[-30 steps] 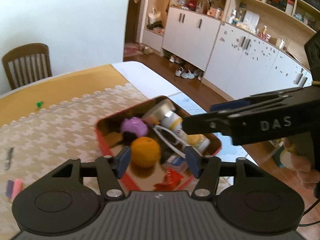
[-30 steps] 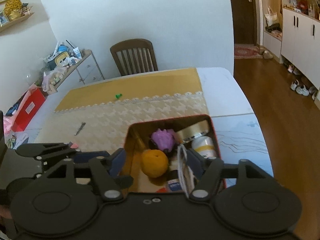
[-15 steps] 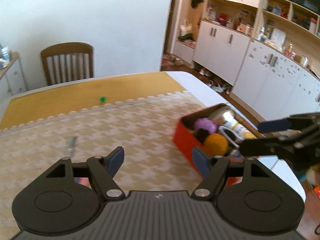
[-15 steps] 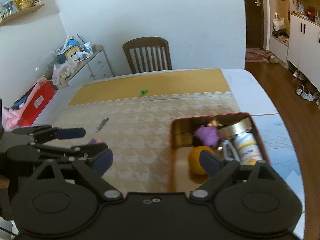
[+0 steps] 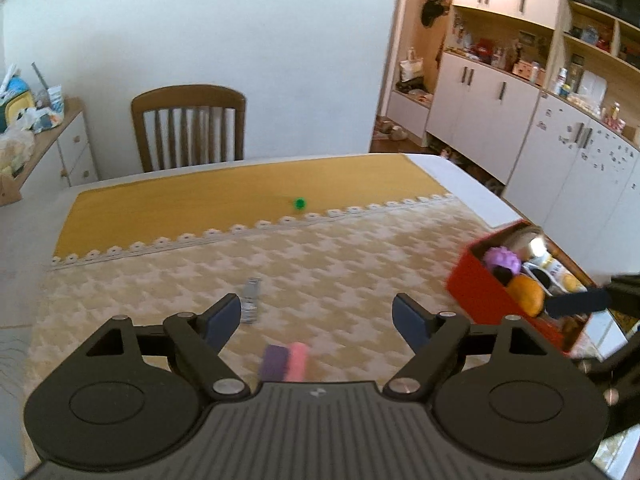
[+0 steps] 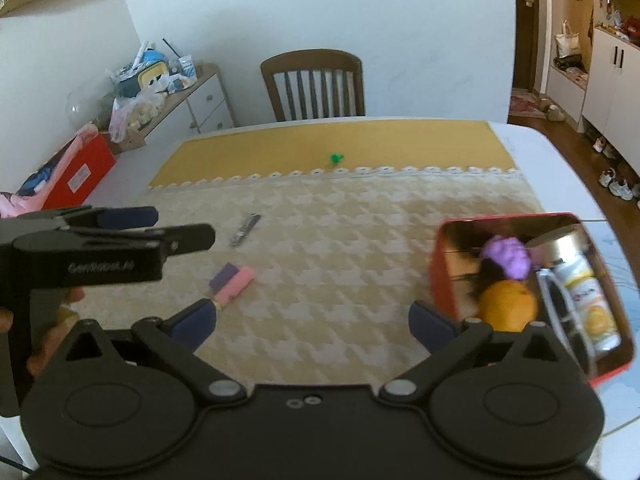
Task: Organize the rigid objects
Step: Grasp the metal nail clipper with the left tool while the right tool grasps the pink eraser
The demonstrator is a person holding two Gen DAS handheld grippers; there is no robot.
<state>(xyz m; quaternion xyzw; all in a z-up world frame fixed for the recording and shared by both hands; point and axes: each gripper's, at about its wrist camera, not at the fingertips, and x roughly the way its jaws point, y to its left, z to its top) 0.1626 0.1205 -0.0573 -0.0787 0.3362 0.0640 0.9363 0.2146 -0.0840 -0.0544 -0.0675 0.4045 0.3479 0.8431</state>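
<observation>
A red tin (image 6: 442, 276) at the table's right holds an orange (image 6: 507, 306), a purple ball (image 6: 507, 258), a white bottle (image 6: 588, 300) and more; it also shows in the left wrist view (image 5: 476, 284). A pink and purple block (image 6: 232, 282) (image 5: 285, 362), a metal nail clipper (image 6: 245, 225) (image 5: 251, 300) and a small green piece (image 6: 336, 158) (image 5: 299, 203) lie on the cloth. My left gripper (image 5: 318, 320) is open and empty above the block. My right gripper (image 6: 312, 318) is open and empty, left of the tin.
A wooden chair (image 6: 314, 84) stands at the table's far side. A low cabinet with clutter (image 6: 168, 88) is at the back left. White cupboards (image 5: 520, 128) line the right wall. The table's right edge (image 6: 560, 168) is near the tin.
Both grippers have swung left, away from over the tin, toward the middle of the cloth. The tin has slid to the right of both views. Both stay open and empty.
</observation>
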